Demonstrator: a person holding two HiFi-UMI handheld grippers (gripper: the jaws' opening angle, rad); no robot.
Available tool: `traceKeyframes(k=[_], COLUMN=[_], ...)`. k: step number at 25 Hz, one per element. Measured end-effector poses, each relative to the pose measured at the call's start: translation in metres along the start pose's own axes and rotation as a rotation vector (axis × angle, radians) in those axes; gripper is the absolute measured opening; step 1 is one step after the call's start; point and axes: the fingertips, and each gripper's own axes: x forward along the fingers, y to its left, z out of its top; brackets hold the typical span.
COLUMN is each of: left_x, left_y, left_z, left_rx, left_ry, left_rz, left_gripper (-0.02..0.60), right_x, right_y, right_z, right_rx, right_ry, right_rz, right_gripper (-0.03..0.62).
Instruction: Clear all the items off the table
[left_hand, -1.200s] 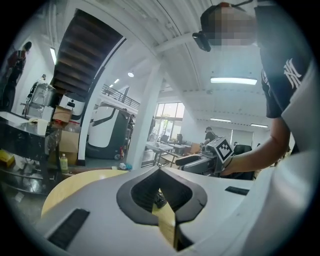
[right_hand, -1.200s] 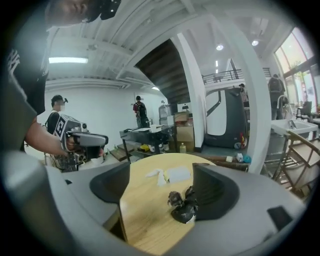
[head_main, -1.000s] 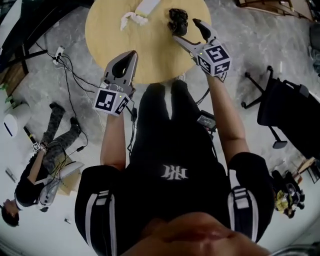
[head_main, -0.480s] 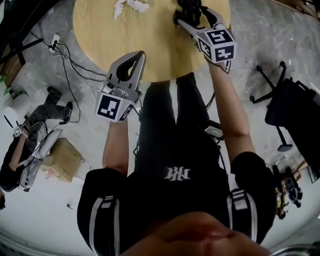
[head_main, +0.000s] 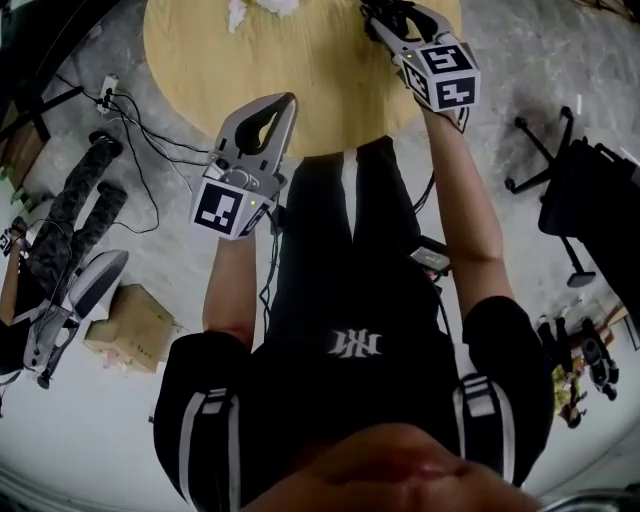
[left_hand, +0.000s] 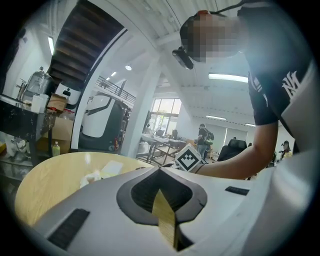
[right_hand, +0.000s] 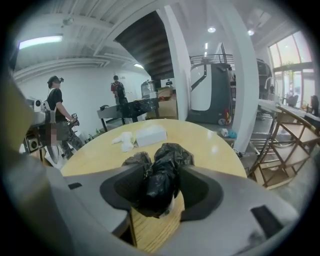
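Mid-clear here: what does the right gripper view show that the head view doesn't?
Right gripper view only: the right gripper's tongs, just closed further, pinching the black bag; a white box behind it. Head view only: the left gripper, shut and empty. Both: the round wooden table and the crumpled tissue.

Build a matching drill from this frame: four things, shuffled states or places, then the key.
1. black bag
2. left gripper
3. white box
4. crumpled tissue

A. shut, empty
B. flat on the table
C. squeezed between the fingers of the right gripper
D. bunched up beside the box

Pairs: 1-C, 2-A, 3-B, 4-D.
The right gripper's fingers have just been closing on the bag.
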Motion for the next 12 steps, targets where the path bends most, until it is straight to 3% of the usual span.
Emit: traceKeyframes(k=[12], left_x=[0.011], left_y=[0.007], left_z=[0.001], left_rx=[0.019], left_ry=[-0.014], left_rz=[-0.005], left_gripper=[0.012], right_x=[-0.055], right_y=[0.042], right_z=[0.043], right_rx=[-0.074], right_ry=[-0.126], right_rz=[0.05], right_gripper=[0.225])
